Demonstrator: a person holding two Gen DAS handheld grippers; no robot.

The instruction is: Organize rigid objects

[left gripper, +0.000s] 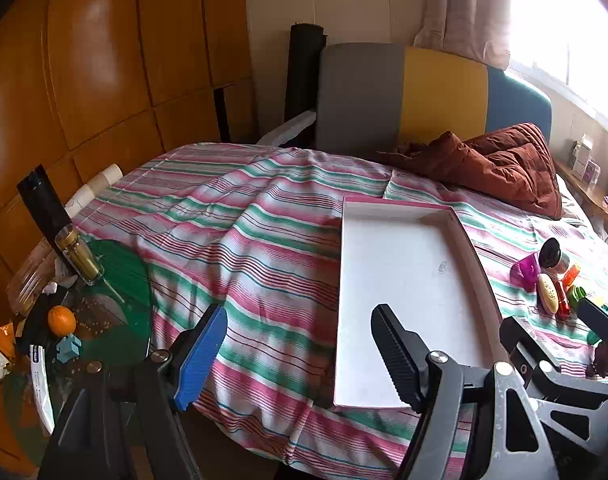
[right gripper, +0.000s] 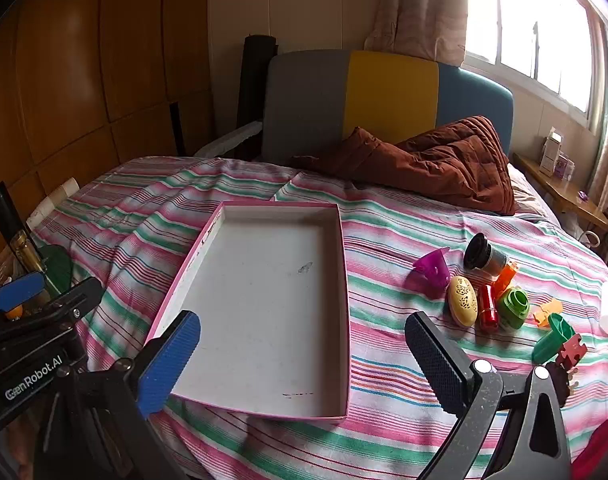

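Small plastic toys (right gripper: 500, 300) lay beside the shallow pink-rimmed white tray (right gripper: 346, 280); we held left gripper (left gripper: 299, 356) and right gripper (right gripper: 304, 364) spread, empty.

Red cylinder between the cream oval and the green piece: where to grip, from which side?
Judging by its pose, take the red cylinder at its near end, from above. It lies on its side, with the cream oval and green piece close on either flank, so only its ends look free.

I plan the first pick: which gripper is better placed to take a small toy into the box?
Probably the right gripper: open, with the toys such as the cream oval just beside its right finger. The left gripper hangs over the box's far side.
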